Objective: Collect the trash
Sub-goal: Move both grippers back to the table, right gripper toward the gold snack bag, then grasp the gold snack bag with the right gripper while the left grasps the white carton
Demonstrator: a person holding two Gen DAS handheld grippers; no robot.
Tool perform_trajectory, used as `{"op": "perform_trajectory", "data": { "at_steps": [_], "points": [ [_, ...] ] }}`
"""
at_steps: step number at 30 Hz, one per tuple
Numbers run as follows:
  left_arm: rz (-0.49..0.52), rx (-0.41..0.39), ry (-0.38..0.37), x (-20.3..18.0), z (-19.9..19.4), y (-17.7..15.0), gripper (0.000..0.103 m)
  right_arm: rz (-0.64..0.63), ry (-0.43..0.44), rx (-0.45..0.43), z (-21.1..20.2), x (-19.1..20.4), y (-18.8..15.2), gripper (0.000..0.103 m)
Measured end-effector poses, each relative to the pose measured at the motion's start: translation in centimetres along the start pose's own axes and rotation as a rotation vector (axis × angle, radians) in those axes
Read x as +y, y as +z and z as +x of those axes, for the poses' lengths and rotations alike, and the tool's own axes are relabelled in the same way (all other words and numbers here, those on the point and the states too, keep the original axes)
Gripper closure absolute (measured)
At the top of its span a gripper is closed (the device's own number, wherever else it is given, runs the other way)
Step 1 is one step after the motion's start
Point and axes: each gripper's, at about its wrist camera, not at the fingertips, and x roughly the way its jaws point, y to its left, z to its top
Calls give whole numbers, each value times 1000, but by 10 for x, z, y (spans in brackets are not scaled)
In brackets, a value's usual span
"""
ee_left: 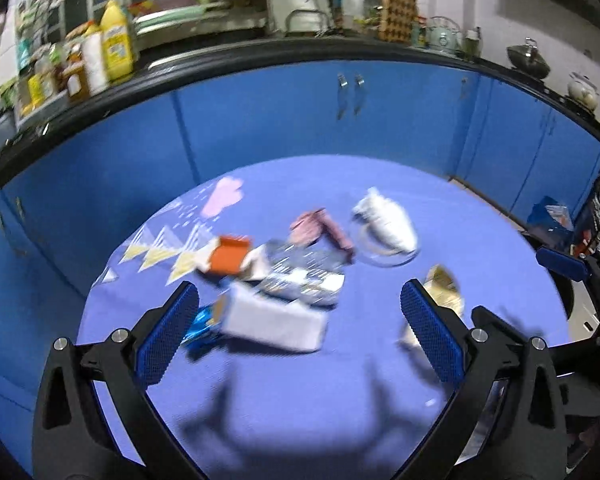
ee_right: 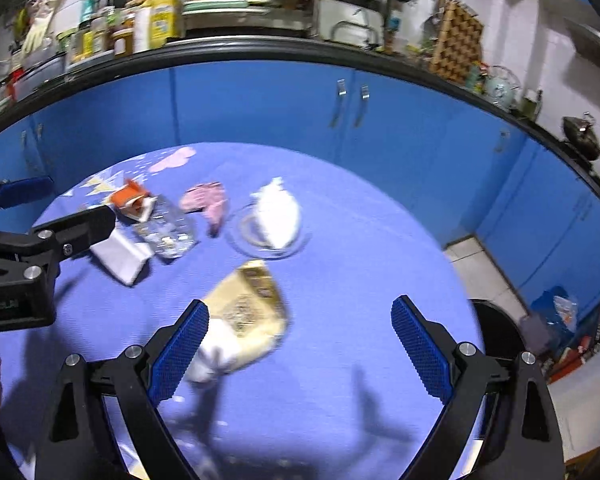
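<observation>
Trash lies spread on the purple table.
Left view: the left gripper (ee_left: 300,304) is wide apart and holds nothing; a white box (ee_left: 274,322) lies on the table (ee_left: 300,400) between its fingers.
Right view: the right gripper (ee_right: 300,320) is wide apart too, above a yellow wrapper (ee_right: 248,308).

worktop (ee_left: 284,408): 1 | white box (ee_left: 274,322): 1 | orange carton (ee_left: 230,256): 1 | glass dish (ee_left: 384,254): 1 | yellow pouch (ee_right: 248,312): 1 | pink wrapper (ee_left: 320,228): 1

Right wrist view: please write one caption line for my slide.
Open right tongs hover above a yellow packet on the blue tablecloth, other trash beyond.
</observation>
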Motion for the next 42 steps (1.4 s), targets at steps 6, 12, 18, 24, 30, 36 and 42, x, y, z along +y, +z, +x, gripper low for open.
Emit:
{"op": "perform_trajectory", "data": {
  "at_steps": [6, 12, 18, 24, 30, 36, 42],
  "points": [
    [-49, 54, -23, 33, 13, -12, 4, -12, 42, 52, 21, 27, -1, 13],
    [-55, 82, -71, 29, 27, -12, 4, -12, 44, 113, 39, 31, -4, 13],
    [-53, 124, -67, 19, 49, -7, 16, 16, 51, 149, 53, 28, -5, 13],
    [-39, 149, -4, 21, 67, -6, 40, 10, 52, 161, 59, 31, -7, 13],
    [-41, 106, -36, 26, 56, -3, 61, 28, 91, 163, 59, 29, -7, 33],
    [-27, 57, -63, 21, 38, 3, 79, 41, 90, 146, 50, 21, -6, 51],
    [-30, 35, -82, 17, 28, 7, 90, 38, 64, 101, 33, 16, -3, 52]
  ]
}}
